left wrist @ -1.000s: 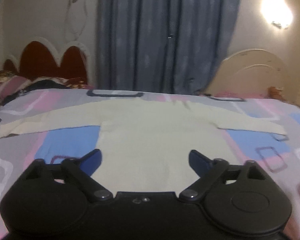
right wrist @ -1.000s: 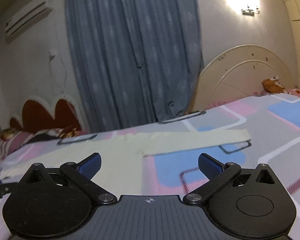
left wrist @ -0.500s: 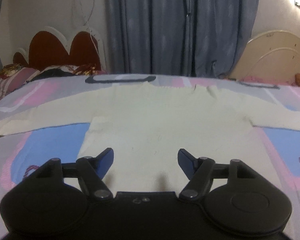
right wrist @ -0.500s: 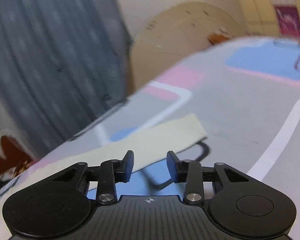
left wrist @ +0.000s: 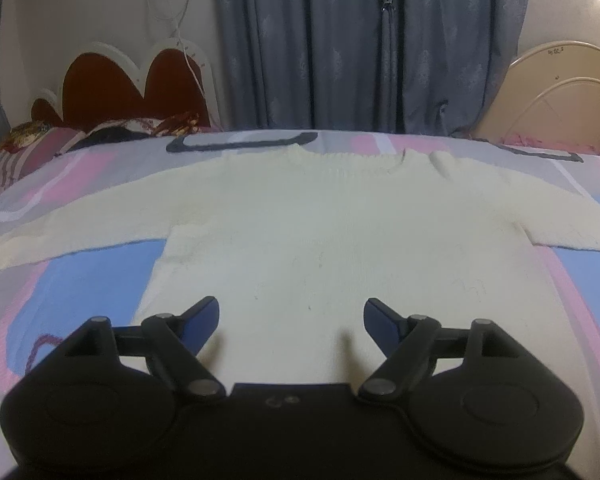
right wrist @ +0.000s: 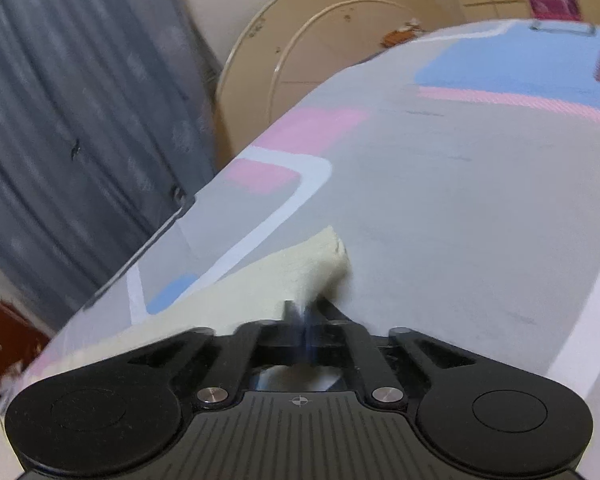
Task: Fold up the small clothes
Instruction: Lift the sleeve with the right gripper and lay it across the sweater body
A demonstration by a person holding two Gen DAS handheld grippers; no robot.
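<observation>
Sweater [left wrist: 300, 232] flat and unfolded on bedspread [left wrist: 80, 276], sleeves outspread, right gripper [right wrist: 306, 316] clamped on sleeve cuff [right wrist: 320, 264], left gripper [left wrist: 291, 316] opening over hem, nothing between its jaws, every fold yet to make.
</observation>
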